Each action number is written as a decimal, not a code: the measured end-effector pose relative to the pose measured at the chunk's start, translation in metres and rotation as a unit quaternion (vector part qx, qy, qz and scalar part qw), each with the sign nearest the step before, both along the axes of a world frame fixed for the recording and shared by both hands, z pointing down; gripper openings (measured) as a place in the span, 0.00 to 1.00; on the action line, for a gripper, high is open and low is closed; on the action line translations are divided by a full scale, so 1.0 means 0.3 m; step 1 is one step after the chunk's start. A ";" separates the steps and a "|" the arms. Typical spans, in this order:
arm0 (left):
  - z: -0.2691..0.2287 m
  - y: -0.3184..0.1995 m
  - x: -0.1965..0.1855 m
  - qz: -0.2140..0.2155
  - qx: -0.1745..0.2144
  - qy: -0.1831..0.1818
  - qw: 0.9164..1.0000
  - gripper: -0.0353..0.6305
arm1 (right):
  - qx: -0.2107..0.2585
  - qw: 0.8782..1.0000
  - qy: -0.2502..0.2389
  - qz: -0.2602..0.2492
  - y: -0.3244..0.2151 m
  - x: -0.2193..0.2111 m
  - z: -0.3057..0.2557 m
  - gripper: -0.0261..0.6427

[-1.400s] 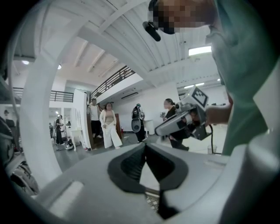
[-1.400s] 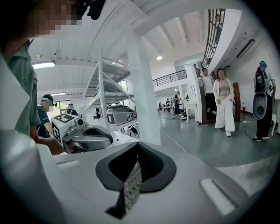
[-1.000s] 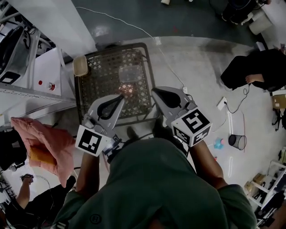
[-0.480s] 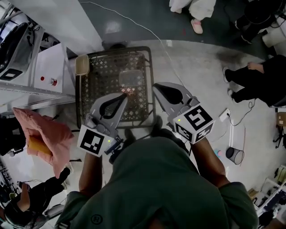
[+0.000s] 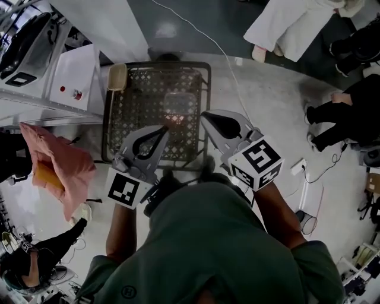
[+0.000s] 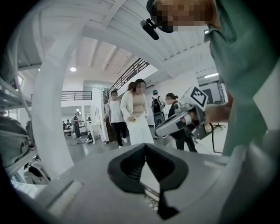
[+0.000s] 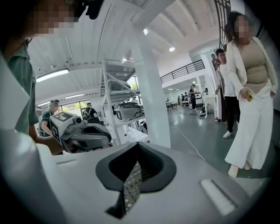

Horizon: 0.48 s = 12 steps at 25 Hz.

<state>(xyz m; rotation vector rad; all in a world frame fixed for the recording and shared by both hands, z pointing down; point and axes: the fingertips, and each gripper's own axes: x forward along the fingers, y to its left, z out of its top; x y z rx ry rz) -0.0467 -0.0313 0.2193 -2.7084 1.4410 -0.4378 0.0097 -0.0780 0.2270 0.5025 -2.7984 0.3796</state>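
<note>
We hold the left gripper [image 5: 164, 129] and the right gripper [image 5: 206, 116] side by side above the near edge of a black wire-mesh table with a tubular frame [image 5: 132, 113]. The left one is over its near middle and the right one over its near right corner. Each gripper's dark pads meet at the tips, leaving only a thin sliver lower down, and neither grips anything. Through that sliver in the right gripper view we glimpse the mesh below.

A tan oblong pad [image 5: 116, 77] sits on the table's far left corner, and a reddish glow [image 5: 176, 117] lies on the mesh just ahead of the grippers. The table stands on a pale concrete floor [image 5: 267, 107]. Beyond its far edge the floor is dark grey and painted [image 5: 196, 18], and a white cable [image 5: 209, 43] trails across it.

Left of the table are a white cabinet with a red button [image 5: 74, 74] and, nearer us, a crumpled pink cloth [image 5: 56, 166]. A person in white trousers [image 5: 297, 27] walks beyond the table's far right.

The room is a tall white hall with a thick white pillar [image 7: 151, 96], a ribbed white ceiling [image 7: 109, 43] and a railed balcony [image 7: 183, 70].
</note>
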 end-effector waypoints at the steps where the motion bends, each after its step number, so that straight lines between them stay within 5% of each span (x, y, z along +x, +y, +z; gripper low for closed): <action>1: 0.004 0.001 -0.006 -0.001 0.001 -0.003 1.000 0.06 | -0.004 1.000 0.003 -0.003 0.002 -0.005 0.016 0.05; 6: 0.049 0.014 -0.071 0.002 -0.014 0.018 1.000 0.06 | -0.022 0.999 0.025 -0.004 -0.010 -0.085 0.081 0.05; 12: 0.083 -0.007 -0.245 0.047 -0.028 0.006 0.998 0.06 | -0.006 1.000 -0.005 0.021 0.018 -0.285 -0.024 0.05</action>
